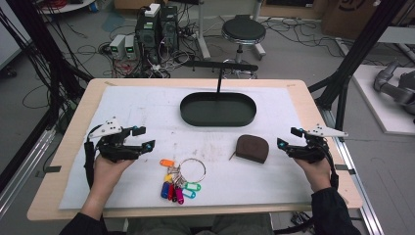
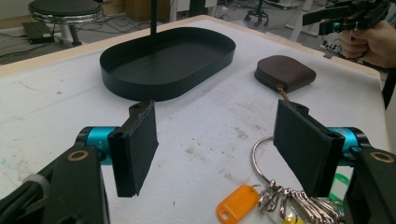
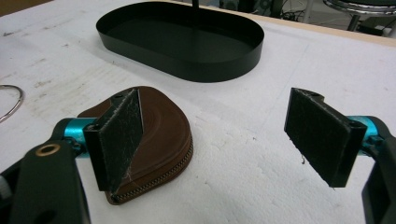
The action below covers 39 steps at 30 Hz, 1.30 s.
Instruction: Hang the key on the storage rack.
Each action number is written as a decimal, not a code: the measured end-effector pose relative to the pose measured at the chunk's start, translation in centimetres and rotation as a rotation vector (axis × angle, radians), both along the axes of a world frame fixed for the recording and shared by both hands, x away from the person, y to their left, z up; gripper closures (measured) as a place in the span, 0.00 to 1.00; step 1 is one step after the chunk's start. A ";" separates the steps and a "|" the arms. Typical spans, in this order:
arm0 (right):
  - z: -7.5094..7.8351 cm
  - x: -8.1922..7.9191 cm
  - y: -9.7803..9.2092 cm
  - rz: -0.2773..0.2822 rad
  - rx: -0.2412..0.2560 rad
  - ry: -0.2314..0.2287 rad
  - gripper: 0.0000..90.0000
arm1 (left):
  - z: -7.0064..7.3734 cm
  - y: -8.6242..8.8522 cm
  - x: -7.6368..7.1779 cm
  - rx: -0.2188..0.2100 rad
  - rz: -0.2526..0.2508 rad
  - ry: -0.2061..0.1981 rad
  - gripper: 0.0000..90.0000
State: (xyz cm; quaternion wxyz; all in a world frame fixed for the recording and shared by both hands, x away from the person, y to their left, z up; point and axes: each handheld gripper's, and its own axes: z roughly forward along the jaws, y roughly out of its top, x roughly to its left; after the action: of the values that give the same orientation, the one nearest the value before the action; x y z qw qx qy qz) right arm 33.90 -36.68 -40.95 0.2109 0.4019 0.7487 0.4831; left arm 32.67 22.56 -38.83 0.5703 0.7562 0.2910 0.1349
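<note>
Both of your grippers are spread wide and hold nothing: the left gripper hovers near the table's left edge just beside the key ring, which lies near the front edge, and the right gripper hangs near the right edge just beside the brown zip pouch, which lies right of centre in front of the black oval tray. If you close the left jaws on the loose tags, you will likely catch one tag and let the ring swing and drag the rest; aim for the metal ring itself. The pouch is low and domed, so a shallow pinch could squirt it across the white mat. Your right gripper view shows the pouch's zip seam along its near edge; your left gripper view shows the orange tag and the ring's clustered clips, which the high view blurs together.
</note>
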 end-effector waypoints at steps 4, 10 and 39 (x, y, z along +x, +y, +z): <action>0.0 0.0 0.0 -0.009 -0.004 -0.001 0.22 | 0.1 -0.3 0.2 -0.006 -0.002 0.021 0.34; 0.0 0.0 -0.3 -0.012 0.003 0.002 0.22 | 0.3 -1.2 0.4 -0.001 -0.034 0.024 0.34; -0.5 0.0 -0.8 -0.030 -0.013 0.007 0.27 | -2.8 -8.6 0.6 0.200 -0.137 0.154 0.44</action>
State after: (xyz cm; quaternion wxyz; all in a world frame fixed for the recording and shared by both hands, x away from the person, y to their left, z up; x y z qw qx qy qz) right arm 33.93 -37.47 -41.44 0.2183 0.4133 0.7465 0.4736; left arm 33.30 13.94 -41.67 0.4759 0.8355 0.2668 0.0657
